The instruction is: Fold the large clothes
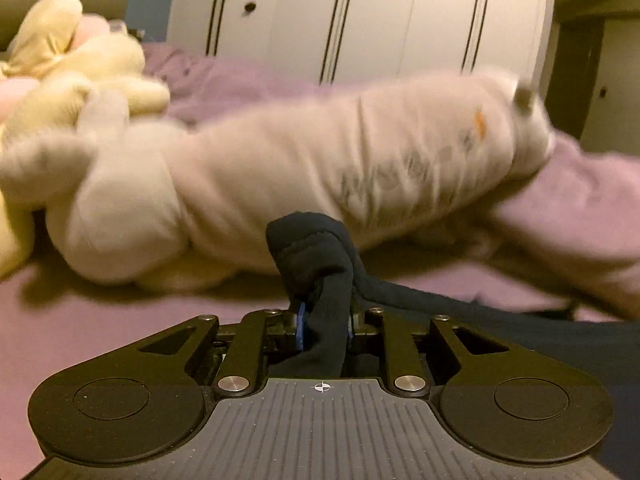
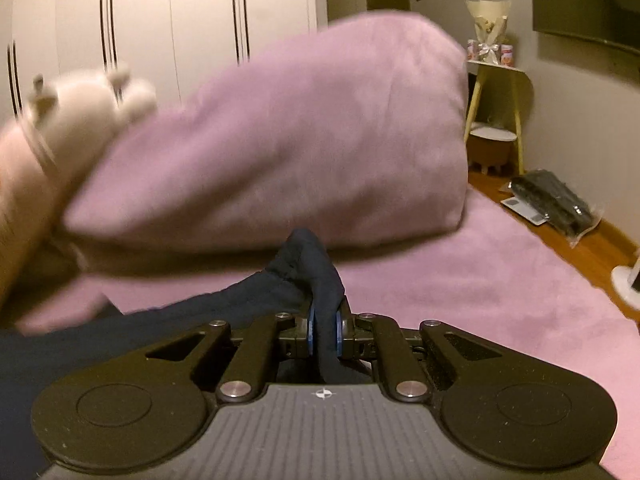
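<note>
A dark navy garment (image 1: 500,316) lies on the purple bed sheet (image 1: 80,320). My left gripper (image 1: 323,320) is shut on a bunched fold of it, which sticks up between the blue pads; the cloth trails to the right. In the right wrist view my right gripper (image 2: 324,330) is shut on another bunch of the navy garment (image 2: 140,328), whose cloth trails to the left over the purple sheet (image 2: 480,280). Both views are blurred.
A cream plush toy (image 1: 280,184) with dark lettering lies across the bed ahead of the left gripper, yellow plush toys (image 1: 68,80) beside it. A purple pillow (image 2: 300,140) sits ahead of the right gripper. White wardrobe (image 1: 360,12) behind. Wooden floor and a small side table (image 2: 500,112) at right.
</note>
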The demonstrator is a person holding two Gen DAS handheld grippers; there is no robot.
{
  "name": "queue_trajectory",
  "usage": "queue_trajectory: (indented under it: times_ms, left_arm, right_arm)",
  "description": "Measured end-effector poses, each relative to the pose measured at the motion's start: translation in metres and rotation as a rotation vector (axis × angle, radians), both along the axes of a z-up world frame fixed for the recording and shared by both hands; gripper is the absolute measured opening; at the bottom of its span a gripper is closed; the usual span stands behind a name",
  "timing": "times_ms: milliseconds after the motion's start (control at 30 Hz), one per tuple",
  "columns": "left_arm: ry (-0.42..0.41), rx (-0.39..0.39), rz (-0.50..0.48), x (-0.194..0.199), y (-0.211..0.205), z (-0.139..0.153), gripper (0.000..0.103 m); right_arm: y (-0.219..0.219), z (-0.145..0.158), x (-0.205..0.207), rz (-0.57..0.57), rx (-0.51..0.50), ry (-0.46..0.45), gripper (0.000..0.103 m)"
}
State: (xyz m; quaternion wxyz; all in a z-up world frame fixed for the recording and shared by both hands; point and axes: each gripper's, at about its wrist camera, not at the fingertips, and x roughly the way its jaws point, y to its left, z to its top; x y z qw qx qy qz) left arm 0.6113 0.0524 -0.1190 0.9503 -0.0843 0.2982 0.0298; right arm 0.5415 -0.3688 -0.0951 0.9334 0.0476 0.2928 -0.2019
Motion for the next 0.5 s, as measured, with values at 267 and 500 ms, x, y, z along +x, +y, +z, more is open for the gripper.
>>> queue_trajectory:
  times_ms: [267, 500]
  left_arm:
    - [0.028, -0.061, 0.062, 0.010, 0.012, -0.043, 0.065]
    - [0.057, -0.194, 0.087, -0.035, 0.039, -0.007, 0.069]
  right_arm:
    - [-0.039, -0.041, -0.002, -0.032, 0.184, -0.054, 0.019]
    - [-0.036, -0.008, -0.045, -0.061, 0.245, -0.193, 0.036]
